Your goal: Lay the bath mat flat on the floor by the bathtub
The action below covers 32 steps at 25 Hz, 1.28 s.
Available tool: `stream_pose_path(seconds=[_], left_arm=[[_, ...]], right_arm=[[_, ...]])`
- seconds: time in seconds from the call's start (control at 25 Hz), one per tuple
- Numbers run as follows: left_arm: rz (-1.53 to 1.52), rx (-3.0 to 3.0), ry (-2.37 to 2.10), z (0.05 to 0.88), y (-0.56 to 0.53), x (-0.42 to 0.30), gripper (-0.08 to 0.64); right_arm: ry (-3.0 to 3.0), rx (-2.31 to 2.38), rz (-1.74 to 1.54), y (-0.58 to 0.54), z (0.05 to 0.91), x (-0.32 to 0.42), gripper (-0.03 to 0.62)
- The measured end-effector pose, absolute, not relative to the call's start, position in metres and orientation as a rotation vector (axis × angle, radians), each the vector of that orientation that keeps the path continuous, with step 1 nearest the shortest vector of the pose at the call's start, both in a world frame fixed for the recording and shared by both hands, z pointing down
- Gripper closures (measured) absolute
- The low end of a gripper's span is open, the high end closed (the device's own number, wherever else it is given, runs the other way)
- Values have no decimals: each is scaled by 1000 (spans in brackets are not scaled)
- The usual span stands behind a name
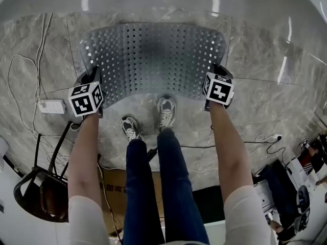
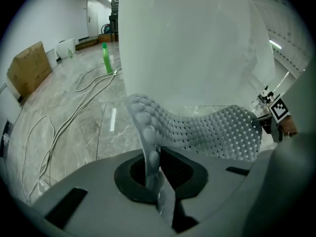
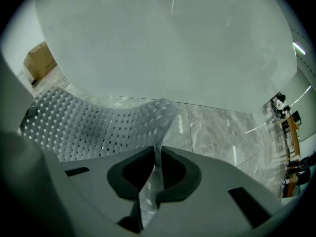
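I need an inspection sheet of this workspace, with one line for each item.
Surface: glossy grey marble-pattern floor.
Job's things: perforated bath mat, held by two corners, curved, not yet flat; white bathtub behind it.
Clutter: cardboard box, green bottle, black chair.
Tongs: left tongs shut on the bath mat; right tongs shut on the bath mat.
Cables: power strip and loose cords on the floor.
Surroundings: open hall; people at the far right.

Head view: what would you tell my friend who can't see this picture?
Looking down, a person holds a grey bath mat full of small holes by its two near corners, the left gripper and the right gripper each shut on one. It curves over the marble floor in front of the white bathtub.
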<state>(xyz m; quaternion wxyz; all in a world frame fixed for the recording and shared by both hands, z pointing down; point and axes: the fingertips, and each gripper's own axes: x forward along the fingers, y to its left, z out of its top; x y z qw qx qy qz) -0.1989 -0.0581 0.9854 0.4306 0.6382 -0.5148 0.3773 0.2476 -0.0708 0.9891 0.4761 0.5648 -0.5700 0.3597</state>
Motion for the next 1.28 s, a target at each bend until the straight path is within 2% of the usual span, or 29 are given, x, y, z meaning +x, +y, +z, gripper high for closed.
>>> stream_pose_path(seconds=[1.28], left_arm=[[1092, 1446, -1417, 1088, -60, -247, 515]], right_arm=[[-1278, 1296, 728, -75, 1096, 294, 551]])
